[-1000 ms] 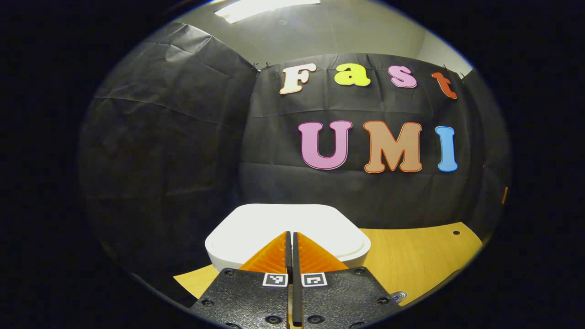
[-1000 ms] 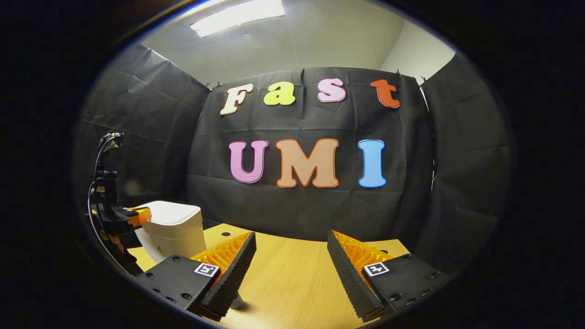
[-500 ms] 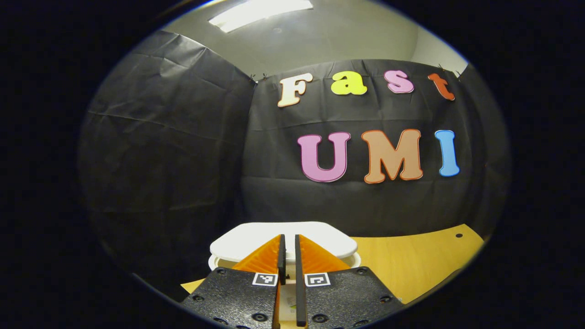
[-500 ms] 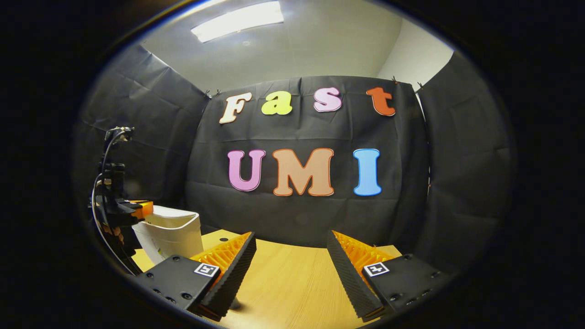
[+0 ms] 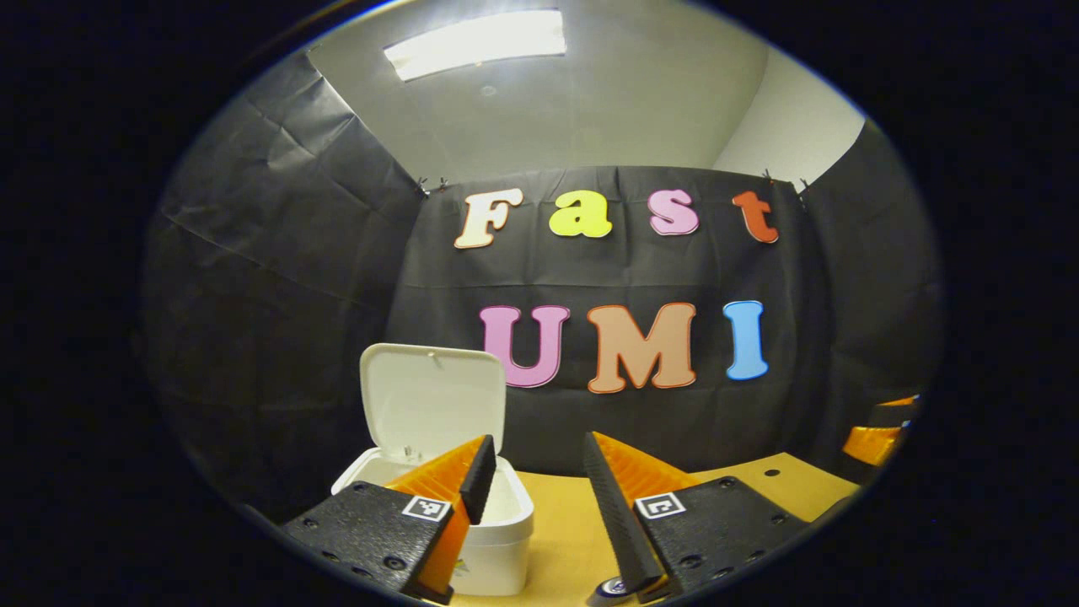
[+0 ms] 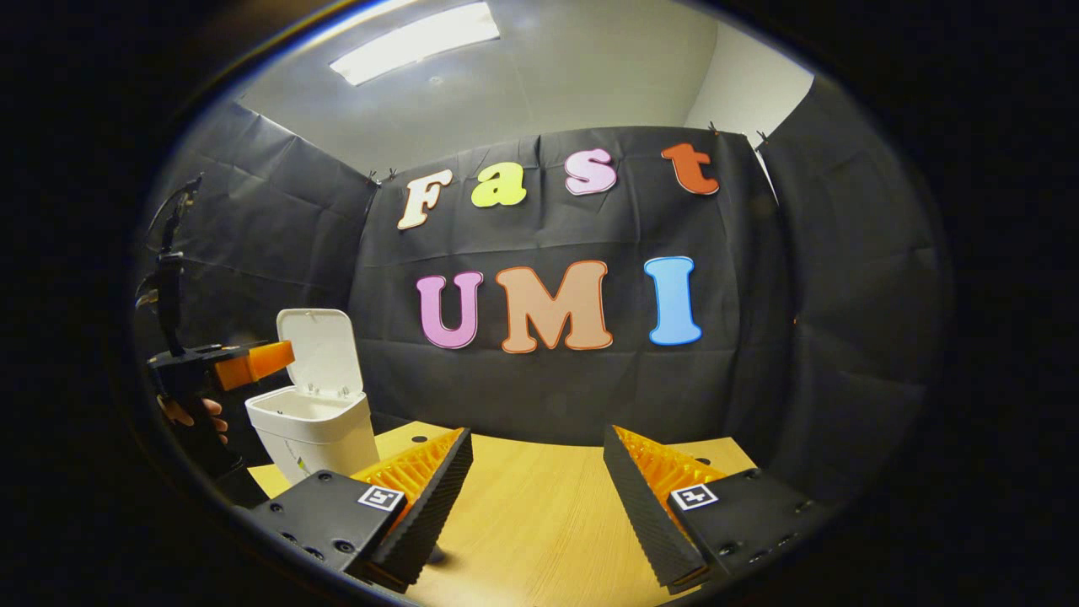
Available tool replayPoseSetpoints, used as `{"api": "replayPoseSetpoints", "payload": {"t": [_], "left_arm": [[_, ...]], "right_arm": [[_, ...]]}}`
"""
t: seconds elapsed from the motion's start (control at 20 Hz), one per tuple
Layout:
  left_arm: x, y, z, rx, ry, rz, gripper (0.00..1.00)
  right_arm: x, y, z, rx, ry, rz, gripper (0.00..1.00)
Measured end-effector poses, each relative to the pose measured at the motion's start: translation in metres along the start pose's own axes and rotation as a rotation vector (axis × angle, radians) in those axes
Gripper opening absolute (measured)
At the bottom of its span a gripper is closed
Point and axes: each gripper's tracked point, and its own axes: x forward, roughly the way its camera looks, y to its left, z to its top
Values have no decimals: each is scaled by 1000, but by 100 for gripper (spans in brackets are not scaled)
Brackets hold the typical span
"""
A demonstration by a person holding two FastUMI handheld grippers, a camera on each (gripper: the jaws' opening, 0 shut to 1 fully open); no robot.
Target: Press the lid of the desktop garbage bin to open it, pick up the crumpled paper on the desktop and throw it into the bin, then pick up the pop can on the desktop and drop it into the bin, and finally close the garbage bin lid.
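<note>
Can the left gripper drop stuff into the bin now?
Probably yes. The lid stands upright, the bin is open on top, and the left gripper is open beside it with nothing between.

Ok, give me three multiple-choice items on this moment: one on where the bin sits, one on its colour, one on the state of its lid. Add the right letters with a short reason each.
1. In the right gripper view, where on the wooden desktop does the garbage bin stand?
A. at its left side, near the left gripper
B. at its right edge
C. between the right gripper's fingers

2. What colour is the bin?
A. blue
B. white
C. red

3. How is the bin's lid?
A. shut flat
C. lying on the desktop
B. raised upright at the back

Key: 1 A, the bin stands at the left with the left gripper beside it. 2 B, body and lid are white in both views. 3 B, the lid stands up behind the open bin.
</note>
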Motion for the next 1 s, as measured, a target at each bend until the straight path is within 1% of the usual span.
{"api": "replayPoseSetpoints", "payload": {"t": [0.05,0.1,0.15,0.2,0.25,0.35,0.4,0.45,0.5,0.55,0.6,0.65,0.7,0.75,0.8,0.85,0.9,0.95,1.0], "left_arm": [[-5,-6,4,1,-9,-5,84],[-10,-11,8,6,-17,-8,90],[-15,-16,10,8,-23,-12,95],[-20,-20,13,12,-23,-18,96],[-24,-23,15,18,-26,-18,99],[-30,-24,20,33,-28,-10,99],[-34,-24,21,40,-27,-3,95],[-36,-24,23,43,-28,1,95],[-38,-25,25,46,-28,6,99],[-42,-24,26,51,-25,9,99],[-44,-24,26,57,-24,14,95],[-46,-24,26,64,-22,16,99],[-47,-23,28,72,-20,20,95],[-47,-24,27,81,-17,21,99],[-48,-24,27,88,-14,23,95],[-49,-24,27,90,-13,25,95],[-49,-25,26,87,-10,24,99],[-48,-27,24,83,-3,22,99],[-48,-28,21,82,6,22,95]], "right_arm": [[1,-1,-8,3,22,10,98],[2,-1,-18,5,46,22,98],[2,1,-28,5,75,39,98],[1,2,-42,0,105,54,98],[1,2,-54,-8,135,66,98],[0,1,-82,-24,193,87,99],[-2,1,-97,-32,224,96,99],[-3,0,-111,-40,257,104,99],[-6,0,-127,-46,292,112,99],[-7,0,-140,-56,326,121,99],[-9,0,-155,-69,356,128,99],[-12,-1,-171,-81,393,134,99],[-14,-1,-186,-90,427,140,99],[-16,-2,-199,-94,458,145,99],[-18,-1,-212,-94,490,155,99],[-19,-1,-223,-93,517,161,99],[-21,-3,-235,-96,545,164,99],[-22,-5,-245,-103,571,166,99],[-22,-6,-255,-111,595,166,99]]}}
